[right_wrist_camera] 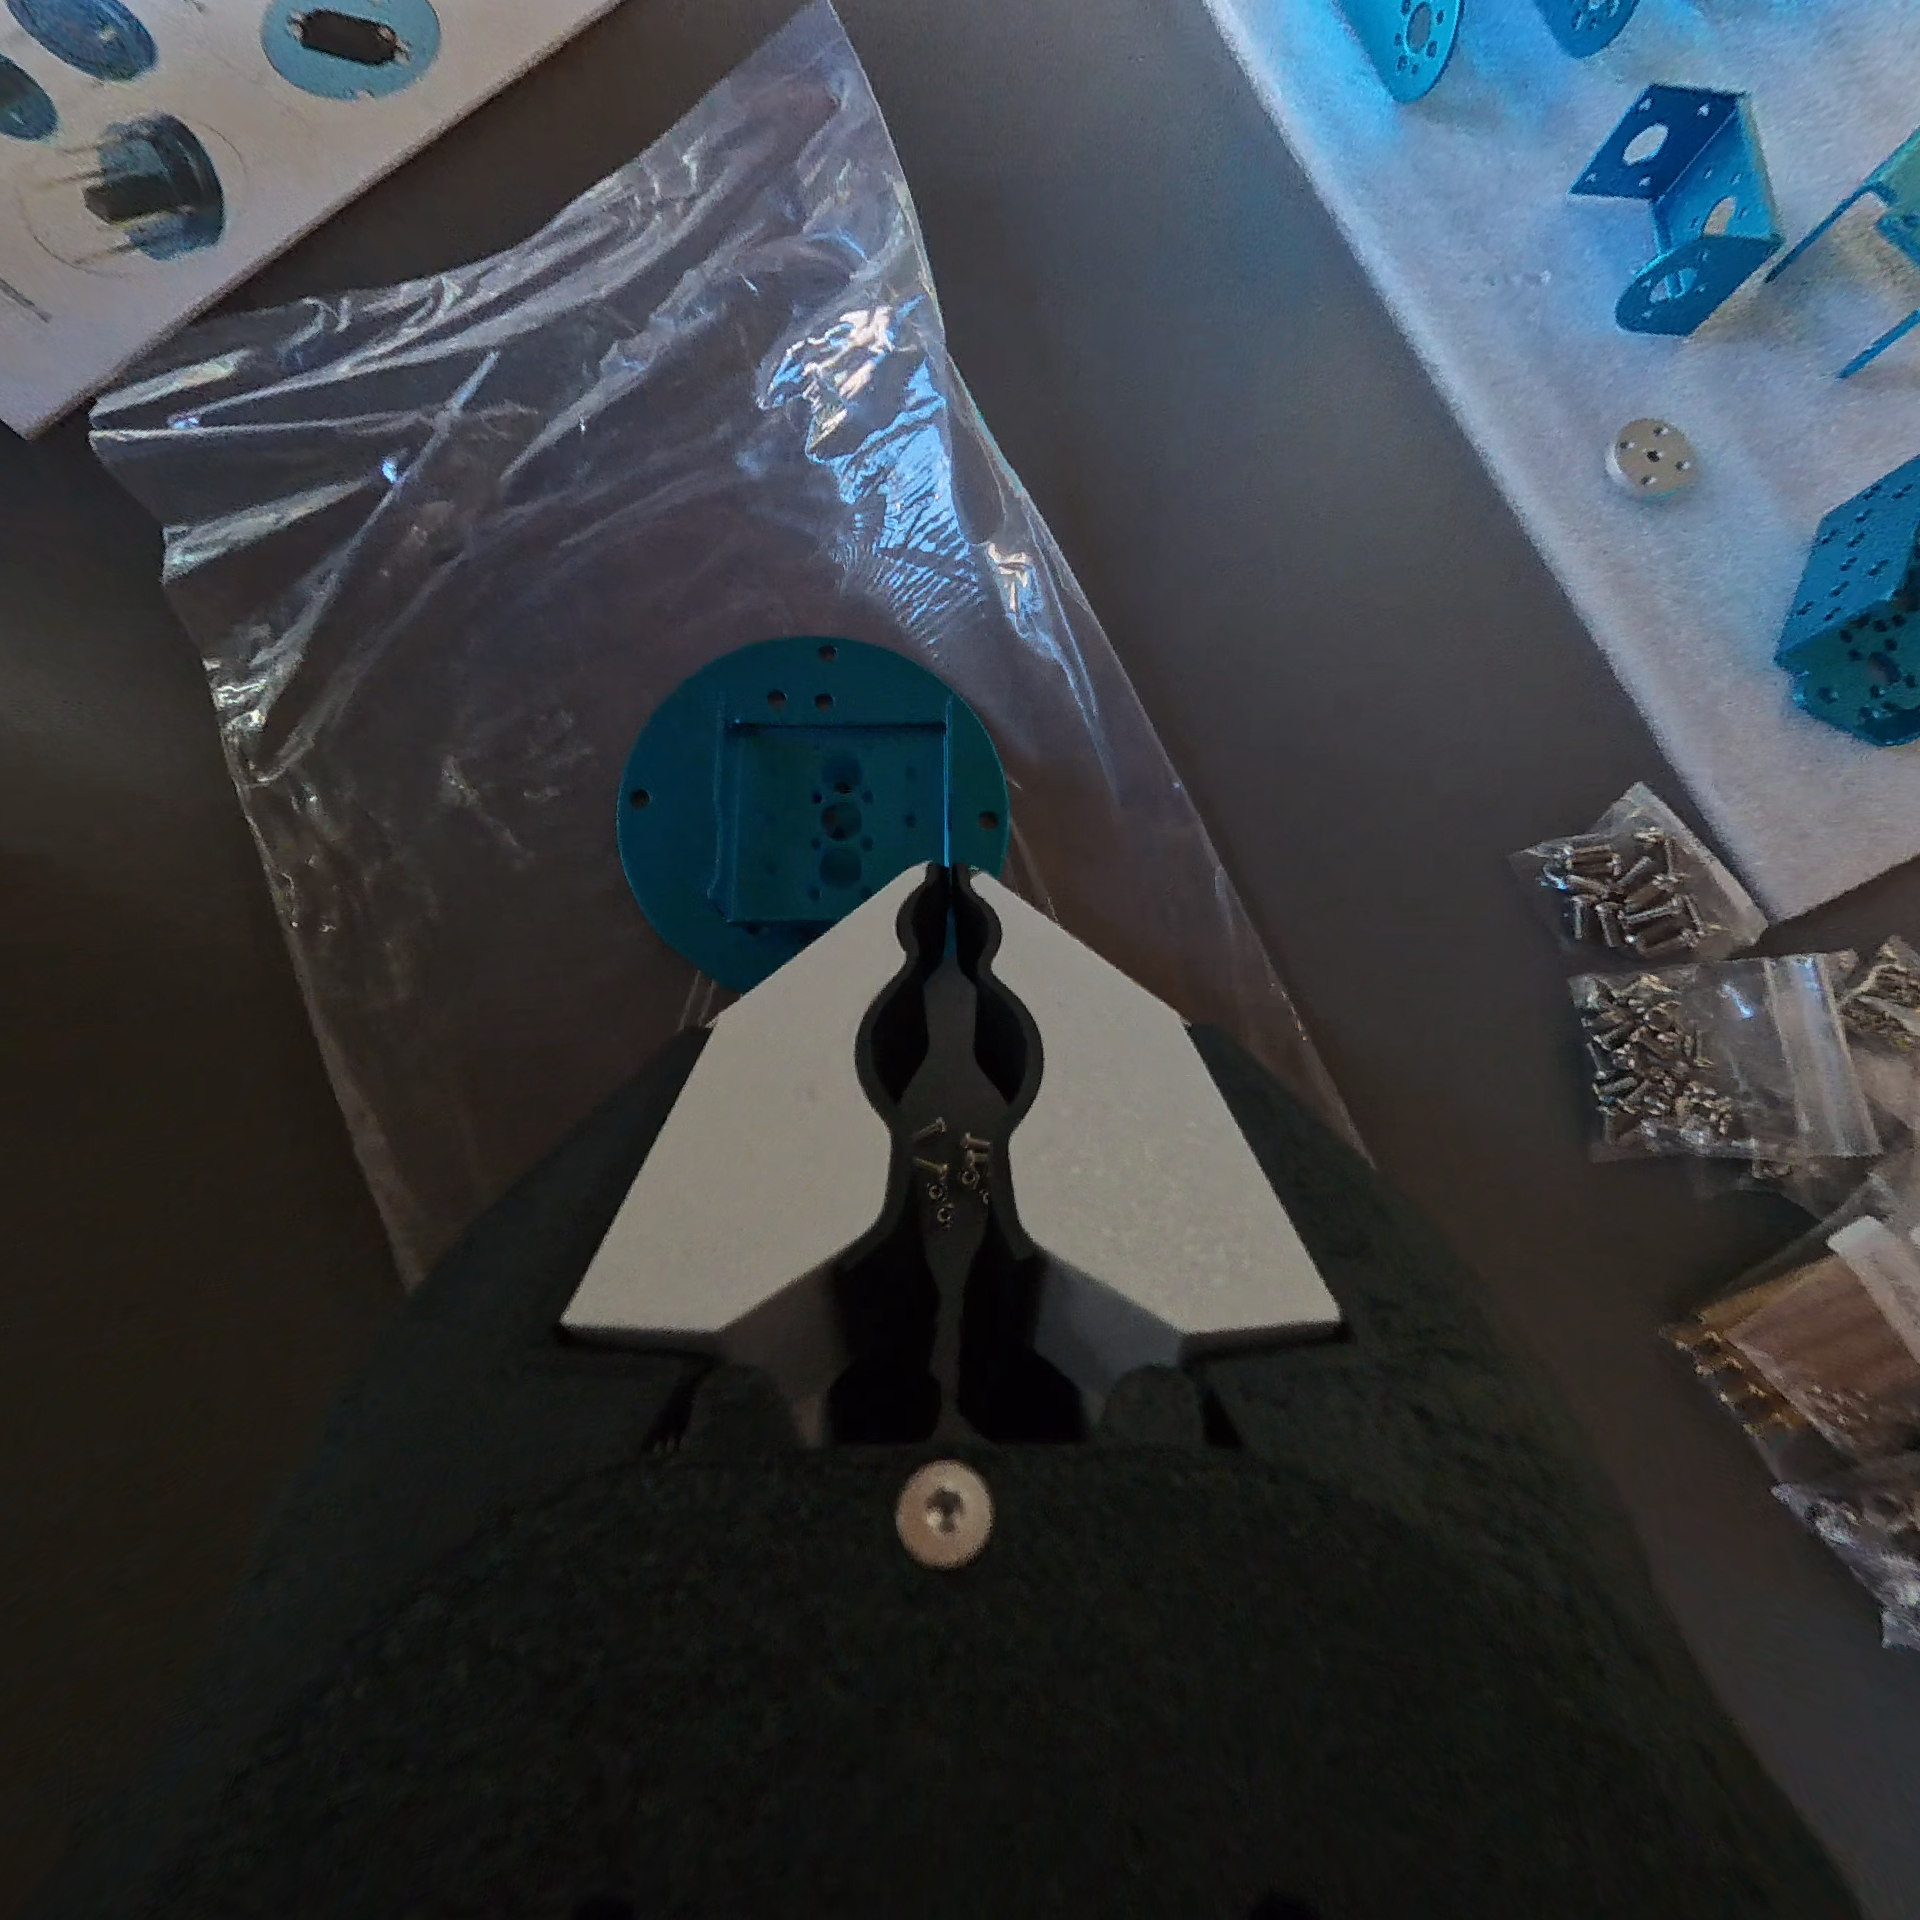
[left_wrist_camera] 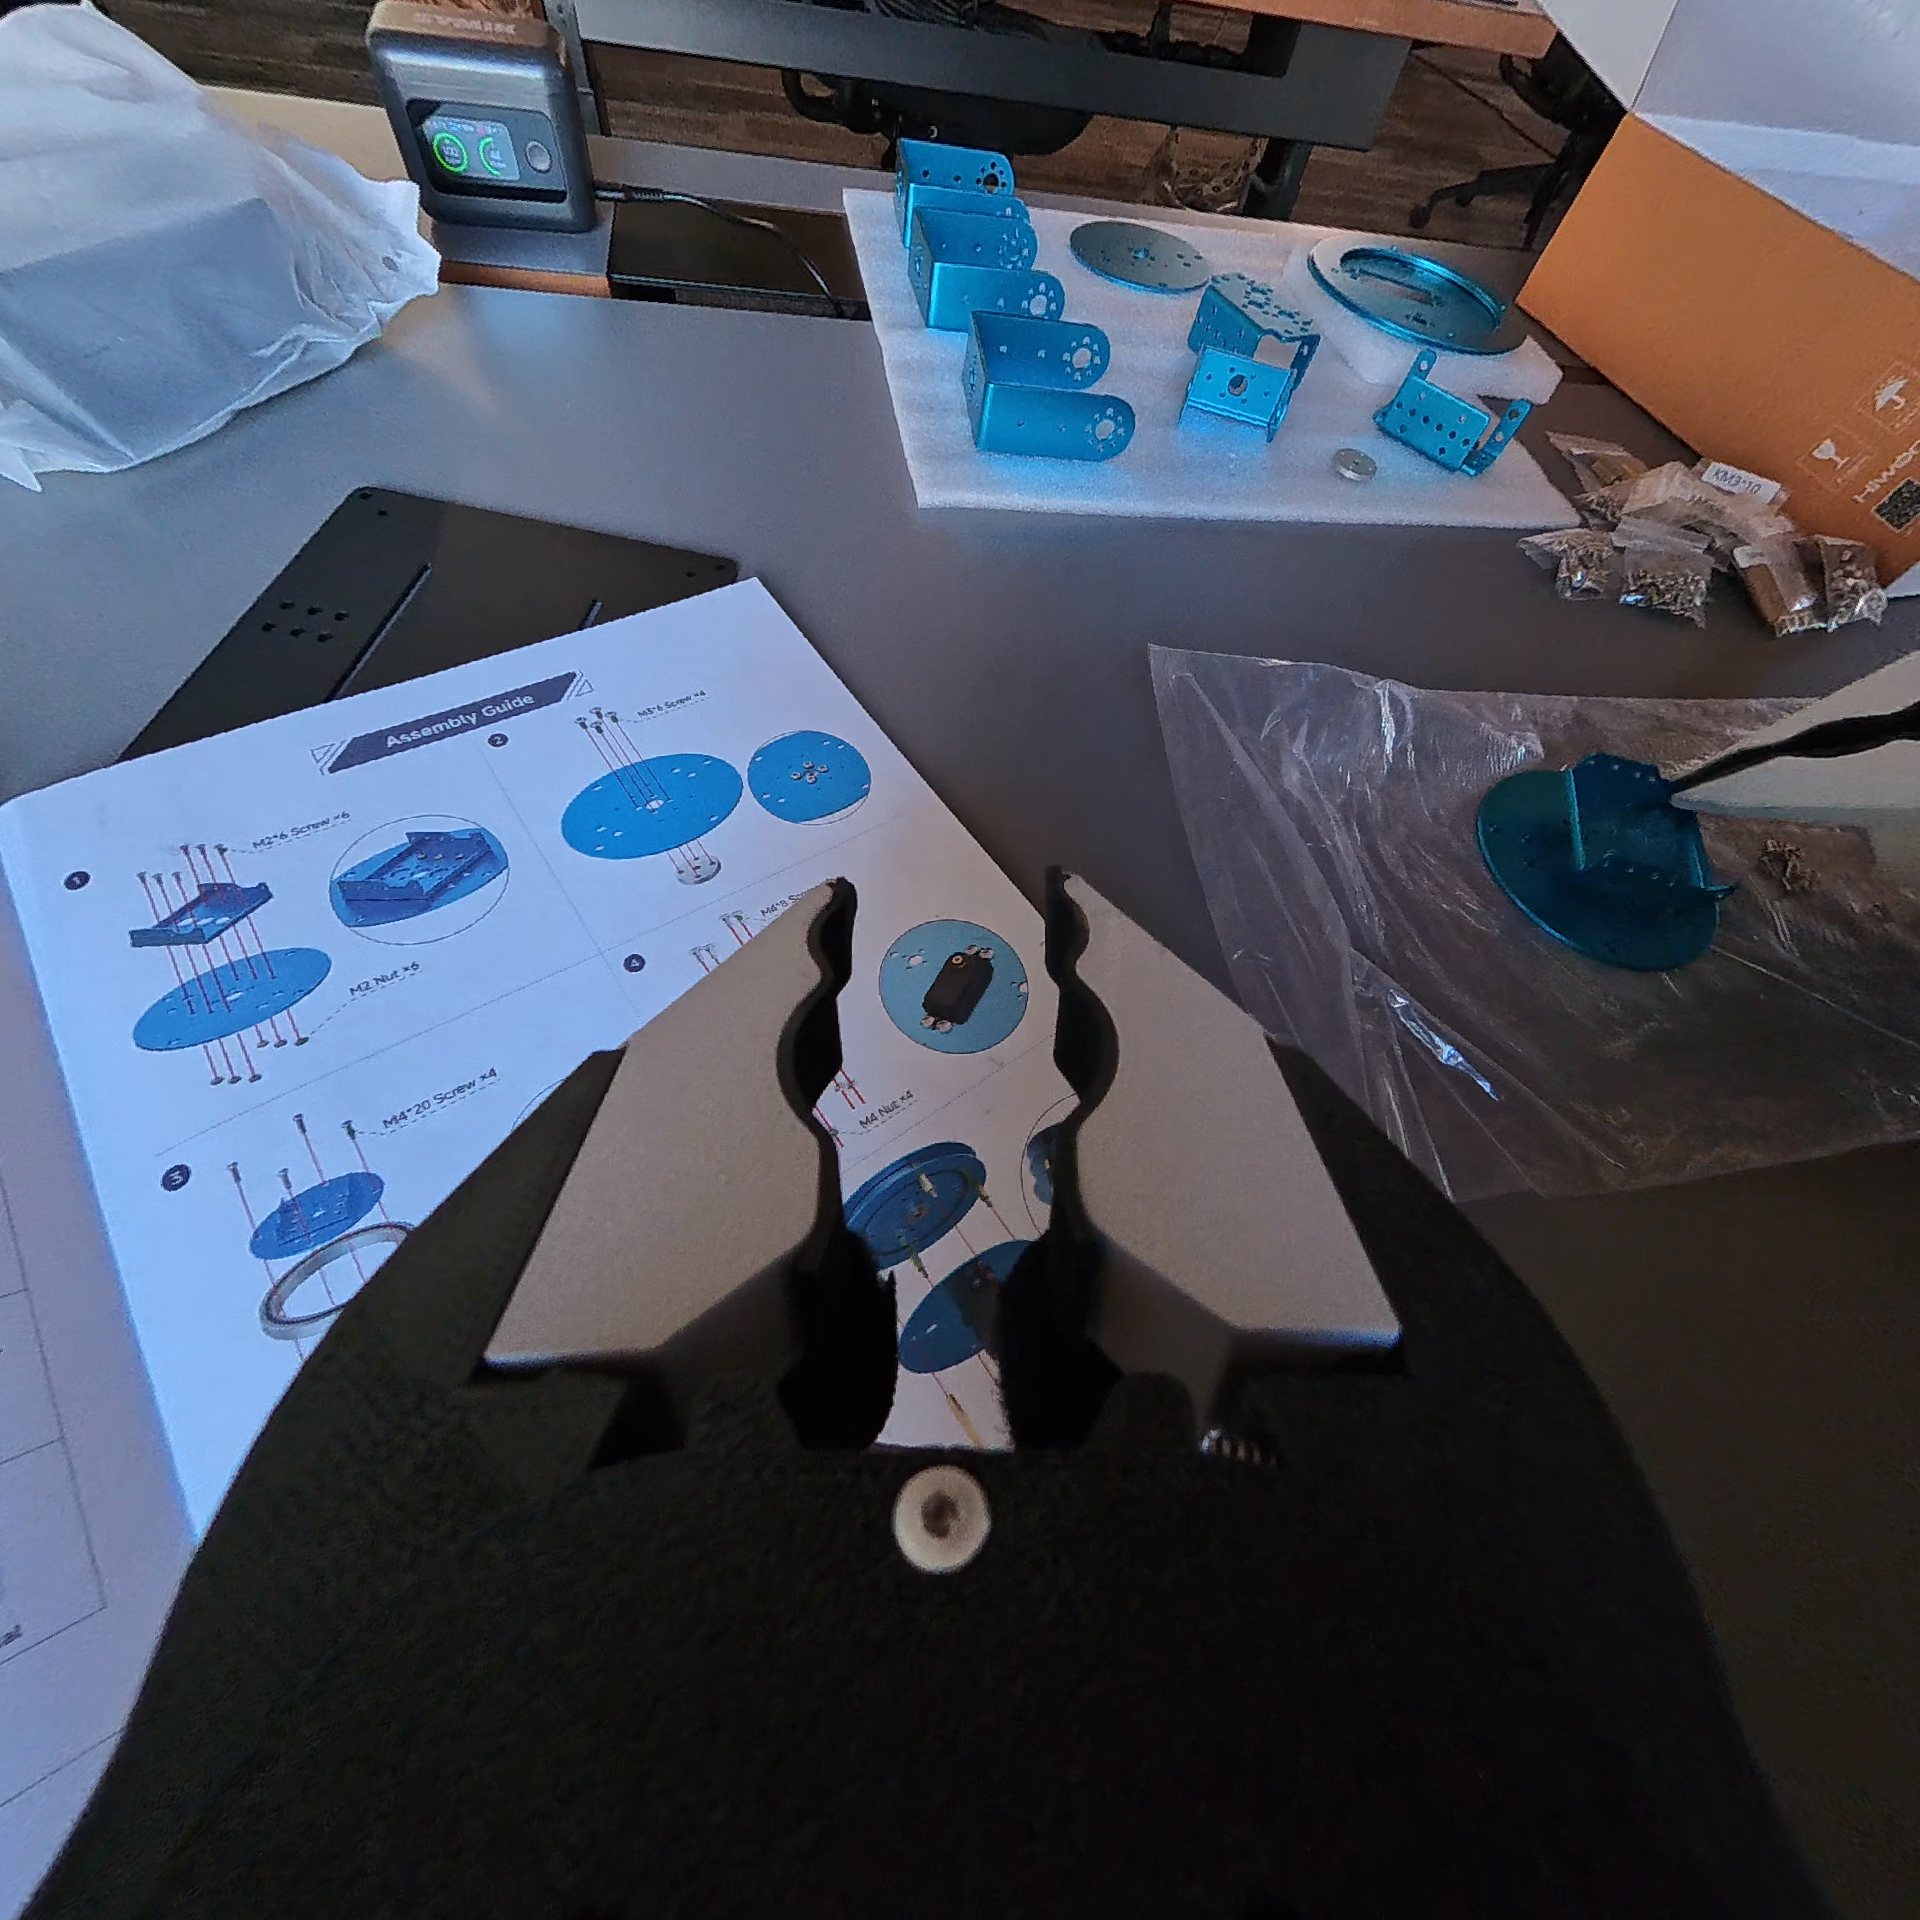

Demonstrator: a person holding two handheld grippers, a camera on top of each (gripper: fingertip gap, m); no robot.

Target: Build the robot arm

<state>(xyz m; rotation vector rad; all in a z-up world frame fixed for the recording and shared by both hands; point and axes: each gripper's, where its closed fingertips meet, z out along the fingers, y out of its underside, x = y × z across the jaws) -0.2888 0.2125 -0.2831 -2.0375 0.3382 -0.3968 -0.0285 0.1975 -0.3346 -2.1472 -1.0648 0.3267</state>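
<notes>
The right gripper (right_wrist_camera: 951, 871) is pointing steeply down over the clear plastic bag (right_wrist_camera: 582, 540) on the grey table (right_wrist_camera: 1195, 436), its fingers pinching the thin upright wall of a blue bracket (right_wrist_camera: 831, 821) sitting on a blue disc (right_wrist_camera: 675, 821) in the middle of the bag. The left gripper (left_wrist_camera: 948, 883) is hovering tilted above the printed sheet (left_wrist_camera: 416, 831) near the table's front edge, its jaws standing wide apart and holding nothing.
</notes>
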